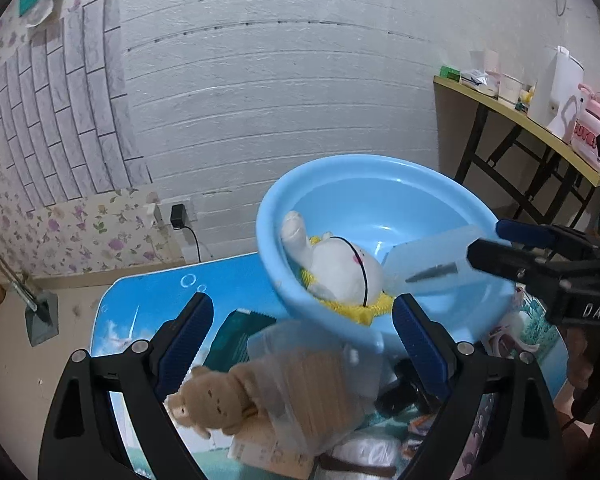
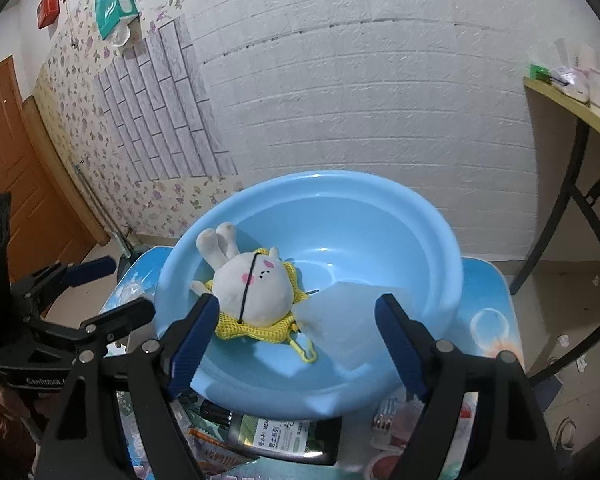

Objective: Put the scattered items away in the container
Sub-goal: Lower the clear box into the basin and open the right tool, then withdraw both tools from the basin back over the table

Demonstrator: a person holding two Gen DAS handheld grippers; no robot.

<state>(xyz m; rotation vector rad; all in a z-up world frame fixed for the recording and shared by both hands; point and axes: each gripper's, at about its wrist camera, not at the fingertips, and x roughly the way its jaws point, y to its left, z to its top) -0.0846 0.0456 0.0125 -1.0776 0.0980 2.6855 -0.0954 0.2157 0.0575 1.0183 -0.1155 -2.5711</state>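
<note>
Round light-blue plastic basin [image 2: 380, 208] holds a white plush rabbit [image 2: 256, 288] on yellow mesh and a translucent, seemingly plastic sheet [image 2: 340, 320]; left gripper [image 1: 302, 336] and right gripper [image 2: 296, 344] both gape, empty.

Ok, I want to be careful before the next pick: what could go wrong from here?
1. The basin has its near rim lying over a bottle and other clutter, so it may rock or slide when something drops in.
2. The open right gripper hangs over the basin; the open left gripper could bump it when it brings an item.
3. The bag overlaps the bear, so grabbing one may drag the other.
</note>
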